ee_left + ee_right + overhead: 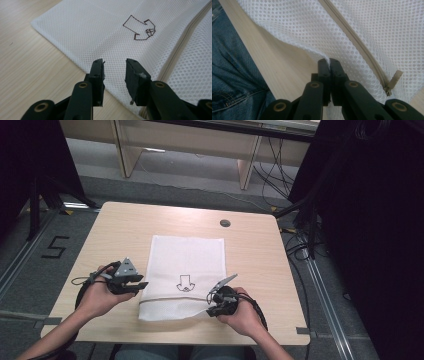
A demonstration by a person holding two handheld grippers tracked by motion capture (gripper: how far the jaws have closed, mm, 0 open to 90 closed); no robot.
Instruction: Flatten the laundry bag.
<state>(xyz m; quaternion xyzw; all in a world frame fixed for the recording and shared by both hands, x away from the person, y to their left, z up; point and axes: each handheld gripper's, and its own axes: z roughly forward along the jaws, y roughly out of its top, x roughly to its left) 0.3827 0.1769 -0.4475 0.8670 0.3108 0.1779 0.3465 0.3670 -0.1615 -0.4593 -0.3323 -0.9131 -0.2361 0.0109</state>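
- Indoors, a white mesh bag (186, 270) lies near the front edge of a pale wooden desk (115, 230) on grey flooring.
- Right gripper (329, 62) pinches the bag's near edge; left gripper (114, 71) is spread at its left edge.

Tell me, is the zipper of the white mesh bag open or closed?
Closed: the zipper teeth are joined along the mesh bag, with the pull at its end.

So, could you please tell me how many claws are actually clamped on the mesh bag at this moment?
1. The right claw is shut on the near edge of the mesh bag, by the zipper. The left claw is open at the bag's left edge, gripping nothing.
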